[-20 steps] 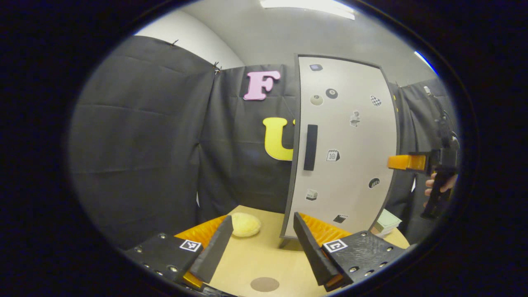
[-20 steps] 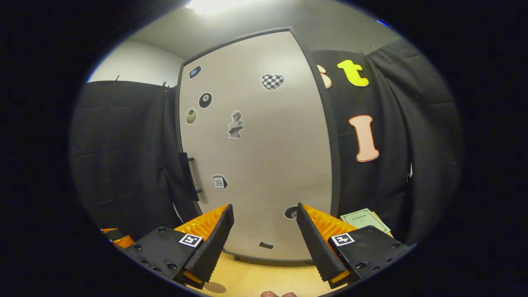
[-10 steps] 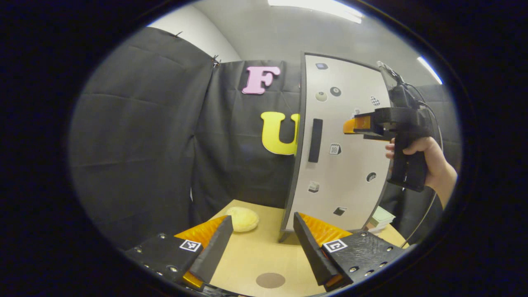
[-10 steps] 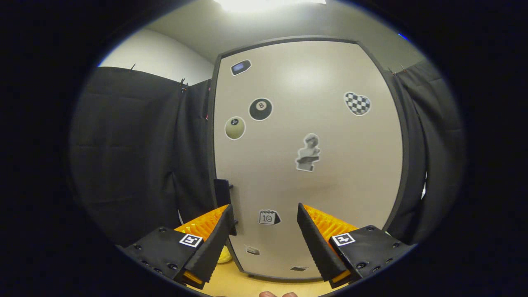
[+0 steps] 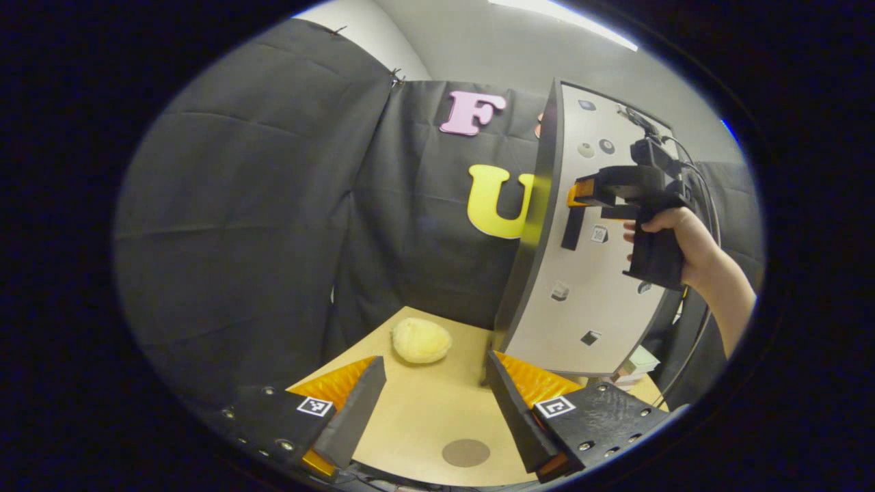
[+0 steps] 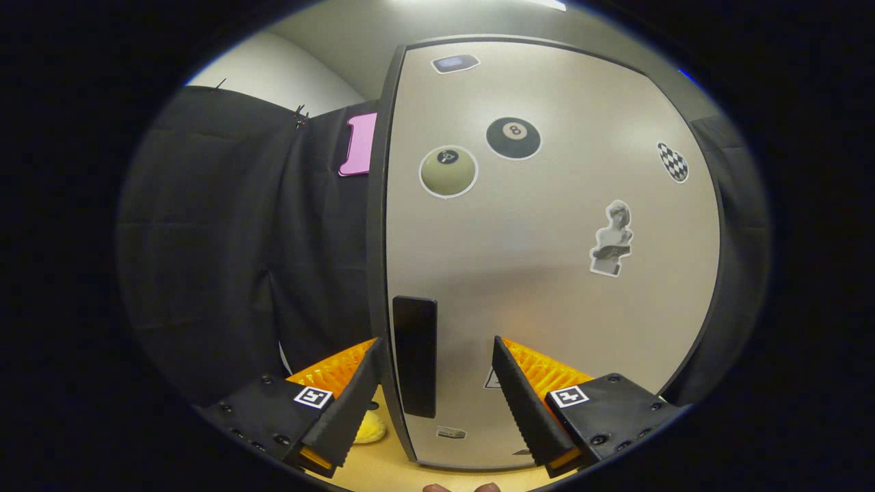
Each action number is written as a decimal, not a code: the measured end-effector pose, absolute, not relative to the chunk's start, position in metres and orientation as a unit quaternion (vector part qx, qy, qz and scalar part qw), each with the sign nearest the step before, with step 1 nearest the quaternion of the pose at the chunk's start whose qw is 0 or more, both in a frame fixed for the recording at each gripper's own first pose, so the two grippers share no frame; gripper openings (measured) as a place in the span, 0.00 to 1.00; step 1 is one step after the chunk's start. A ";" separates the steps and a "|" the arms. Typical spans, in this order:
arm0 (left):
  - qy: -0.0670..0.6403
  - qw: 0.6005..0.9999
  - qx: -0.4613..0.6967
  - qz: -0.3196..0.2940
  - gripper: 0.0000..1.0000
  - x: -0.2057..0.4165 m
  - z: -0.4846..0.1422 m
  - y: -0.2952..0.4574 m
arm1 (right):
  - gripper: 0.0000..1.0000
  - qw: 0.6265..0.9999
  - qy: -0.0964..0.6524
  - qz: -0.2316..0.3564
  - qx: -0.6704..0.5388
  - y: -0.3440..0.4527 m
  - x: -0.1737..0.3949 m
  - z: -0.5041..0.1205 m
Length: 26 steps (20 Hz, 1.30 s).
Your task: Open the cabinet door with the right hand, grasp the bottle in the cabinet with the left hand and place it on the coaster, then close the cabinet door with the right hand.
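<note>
The tall pale cabinet [image 5: 601,301] stands on the table with its sticker-covered door [image 6: 547,273] closed, hiding what is inside. Its black vertical handle [image 6: 415,355] sits between the spread fingers of my right gripper [image 6: 434,403], which is open, with neither finger pressing on it. In the left gripper view a hand holds that right gripper [image 5: 580,195] up at the handle [image 5: 573,229]. My left gripper [image 5: 434,410] hovers open and empty low over the table. The round brown coaster [image 5: 465,452] lies just ahead of it.
A yellow rounded lump [image 5: 420,340] lies on the wooden table [image 5: 417,417] left of the cabinet, also seen as the yellow lump [image 6: 372,429] in the right gripper view. A green booklet [image 5: 639,361] lies right of the cabinet's base. Black cloth closes off the back and left.
The right gripper has moved left and closer to the door, so the handle now lies between its open fingers. The left gripper has shifted so the cabinet appears more edge-on.
</note>
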<state>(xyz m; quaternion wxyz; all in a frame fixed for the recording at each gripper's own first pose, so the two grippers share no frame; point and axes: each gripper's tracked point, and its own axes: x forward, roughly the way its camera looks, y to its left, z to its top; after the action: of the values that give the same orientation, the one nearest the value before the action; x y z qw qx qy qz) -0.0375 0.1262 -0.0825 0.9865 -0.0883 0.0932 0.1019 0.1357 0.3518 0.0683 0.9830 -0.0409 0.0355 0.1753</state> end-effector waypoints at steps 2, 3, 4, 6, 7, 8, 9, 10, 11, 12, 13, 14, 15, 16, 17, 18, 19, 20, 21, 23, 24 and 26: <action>0.096 0.986 -0.091 0.105 0.91 -0.042 -0.087 0.131 | 0.96 0.984 0.044 0.166 -0.048 0.356 0.142 0.062; 0.095 0.986 -0.090 0.107 0.91 -0.044 -0.087 0.134 | 0.96 0.984 0.050 0.163 -0.049 0.358 0.144 0.059; 0.093 0.986 -0.089 0.110 0.91 -0.046 -0.087 0.136 | 0.87 0.985 0.056 0.157 -0.048 0.358 0.147 0.055; 0.093 0.985 -0.084 0.114 0.91 -0.048 -0.087 0.142 | 0.78 0.988 0.051 0.140 -0.047 0.356 0.148 0.056; 0.093 0.986 -0.082 0.116 0.88 -0.049 -0.086 0.144 | 0.72 0.988 0.051 0.136 -0.048 0.357 0.148 0.055; 0.092 0.986 -0.083 0.115 0.88 -0.050 -0.086 0.146 | 0.70 0.988 0.053 0.138 -0.048 0.360 0.151 0.054; 0.091 0.986 -0.083 0.112 0.88 -0.049 -0.085 0.146 | 0.61 0.986 0.062 0.145 -0.045 0.365 0.148 0.050; 0.090 0.986 -0.083 0.111 0.88 -0.049 -0.083 0.148 | 0.51 0.985 0.073 0.148 -0.042 0.369 0.146 0.047; 0.089 0.986 -0.081 0.112 0.88 -0.049 -0.083 0.151 | 0.43 0.986 0.075 0.143 -0.039 0.368 0.146 0.047; 0.088 0.987 -0.079 0.113 0.88 -0.051 -0.083 0.152 | 0.37 0.987 0.078 0.139 -0.035 0.367 0.147 0.047; 0.088 0.987 -0.077 0.114 0.88 -0.053 -0.083 0.154 | 0.39 0.987 0.079 0.135 -0.029 0.367 0.146 0.046; 0.088 0.986 -0.077 0.115 0.88 -0.054 -0.084 0.156 | 0.35 0.988 0.076 0.135 -0.029 0.368 0.147 0.047; 0.088 0.986 -0.078 0.116 0.88 -0.055 -0.084 0.157 | 0.34 0.988 0.076 0.134 -0.031 0.368 0.145 0.047; 0.088 0.986 -0.079 0.116 0.88 -0.058 -0.084 0.158 | 0.29 0.988 0.073 0.133 -0.034 0.368 0.146 0.048; 0.088 0.986 -0.078 0.117 0.91 -0.060 -0.084 0.159 | 0.29 0.987 0.074 0.136 -0.036 0.368 0.144 0.046; 0.087 0.986 -0.076 0.118 0.88 -0.063 -0.084 0.161 | 0.22 0.986 0.075 0.143 -0.038 0.369 0.145 0.044; 0.084 0.986 -0.074 0.119 0.88 -0.065 -0.082 0.163 | 0.19 0.985 0.076 0.151 -0.037 0.370 0.144 0.047; 0.083 0.986 -0.072 0.122 0.88 -0.066 -0.081 0.166 | 0.10 0.983 0.074 0.160 -0.041 0.371 0.143 0.047; 0.081 0.987 -0.072 0.123 0.88 -0.066 -0.080 0.168 | 0.13 0.982 0.077 0.168 -0.043 0.369 0.140 0.045; 0.081 0.987 -0.069 0.124 0.88 -0.063 -0.082 0.172 | 0.05 0.980 0.074 0.181 -0.049 0.368 0.132 0.046; 0.083 0.987 -0.066 0.125 0.94 -0.061 -0.085 0.176 | 0.08 0.979 0.071 0.187 -0.050 0.366 0.124 0.047; 0.084 0.987 -0.060 0.125 0.93 -0.056 -0.085 0.180 | 0.08 0.976 0.067 0.199 -0.052 0.355 0.099 0.046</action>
<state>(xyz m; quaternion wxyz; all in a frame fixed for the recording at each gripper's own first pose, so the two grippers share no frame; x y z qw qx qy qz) -0.0563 0.1801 -0.0849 0.9867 -0.0605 0.0838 0.1251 0.0993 0.3545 0.0460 0.9763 -0.0517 0.0675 0.1988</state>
